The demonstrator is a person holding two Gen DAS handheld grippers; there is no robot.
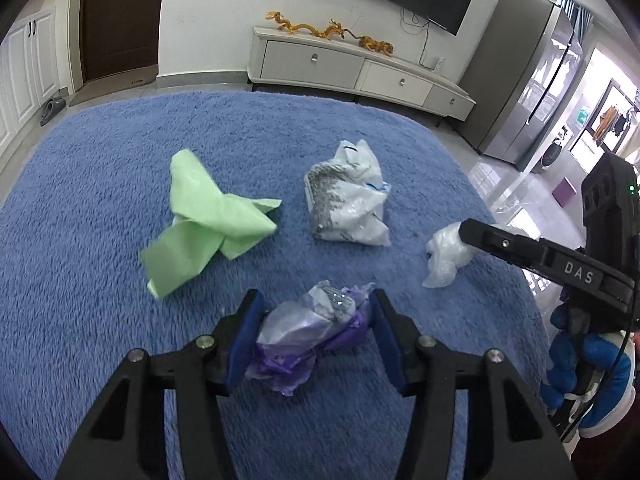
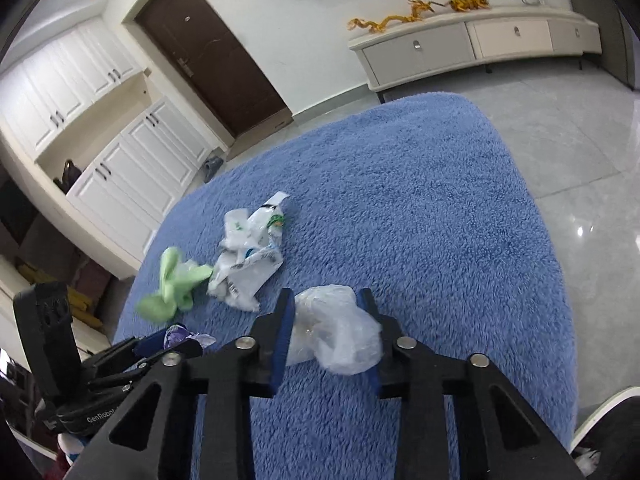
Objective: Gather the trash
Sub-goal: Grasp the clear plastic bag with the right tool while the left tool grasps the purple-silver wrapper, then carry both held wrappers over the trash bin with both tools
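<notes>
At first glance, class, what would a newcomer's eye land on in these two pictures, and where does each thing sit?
The shaggy blue rug fills both views, strewn with trash. The left hand-held gripper brackets a purple crumpled bag, and the right hand-held gripper brackets a clear plastic bag. Beyond lie a bright green paper and a white printed bag, with golden dragon figures on the far cabinet.

The left gripper (image 1: 314, 316) is matte black plastic with two angular arms, triangular cut-outs and round silver screws at the pivots. Its fingers (image 1: 244, 340) carry dark blue pads. The right gripper (image 2: 326, 320) is built alike, and seen from the left wrist its body bears white "DAS" lettering and a small green light. A blue glove (image 1: 580, 364) with a white cuff wraps its handle, and a thin black cable runs alongside.
</notes>
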